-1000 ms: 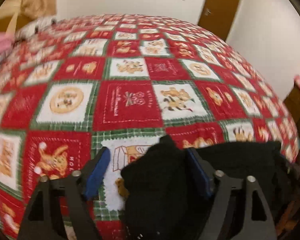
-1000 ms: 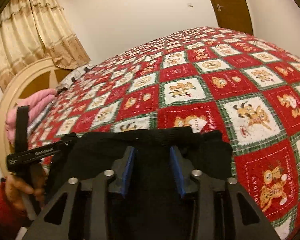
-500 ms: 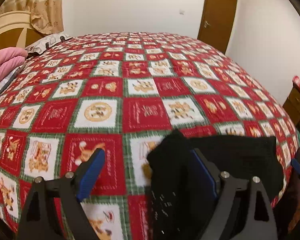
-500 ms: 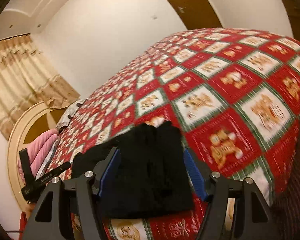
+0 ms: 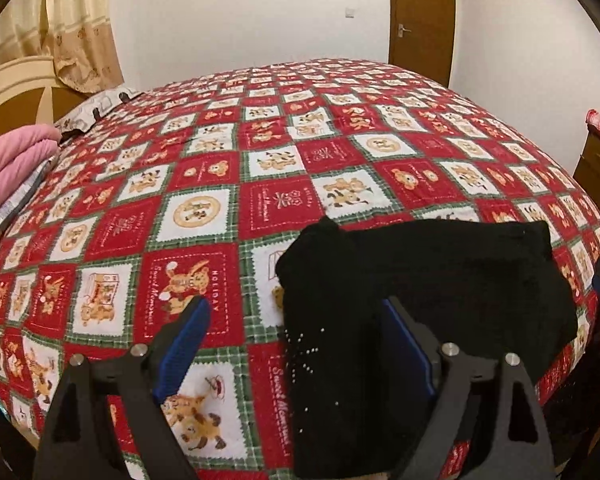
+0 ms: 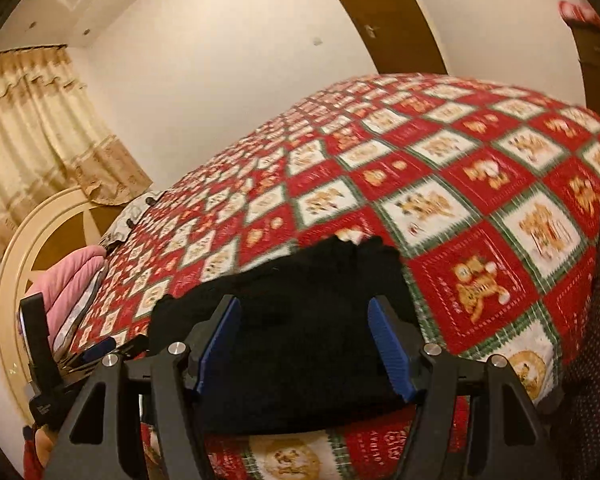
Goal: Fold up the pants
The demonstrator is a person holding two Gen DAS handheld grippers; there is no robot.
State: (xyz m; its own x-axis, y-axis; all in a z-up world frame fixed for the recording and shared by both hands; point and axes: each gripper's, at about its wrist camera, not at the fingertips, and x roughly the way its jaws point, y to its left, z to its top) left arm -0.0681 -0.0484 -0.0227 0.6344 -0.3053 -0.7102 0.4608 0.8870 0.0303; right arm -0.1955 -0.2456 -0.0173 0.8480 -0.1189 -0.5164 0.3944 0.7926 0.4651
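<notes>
Left wrist view is looking down across a bed (image 5: 260, 184) covered with a red, white and green checked quilt printed with bears. Black folded pants (image 5: 416, 292) are lying flat on the quilt near the bed's near edge, right of centre, forming a thick dark rectangle with one corner poking up at the top left. The left claw (image 5: 296, 344) is hanging over the near part of the pants with its blue-padded fingers (image 5: 182, 344) standing wide apart; the left pad is sitting over bare quilt and the right pad over the black cloth, and neither is pressing on it. Its jaws have just been opening a little further. A pink folded blanket (image 5: 8, 168) is resting at the left edge of the bed, with cream curtains (image 5: 60, 28) behind it and a brown wooden door (image 5: 422, 16) in the far wall.

From the right wrist view, somewhat blurred, the same pants (image 6: 296, 308) are lying on the quilt (image 6: 460, 184) just ahead of the right claw (image 6: 306, 344). Its blue pads (image 6: 390, 348) are spread apart above the cloth, gripping nothing, and the jaws have just been opening with the pants beneath the gap. At the lower left, part of the other black tool (image 6: 40, 364) is showing beside the pink blanket (image 6: 72, 280).
</notes>
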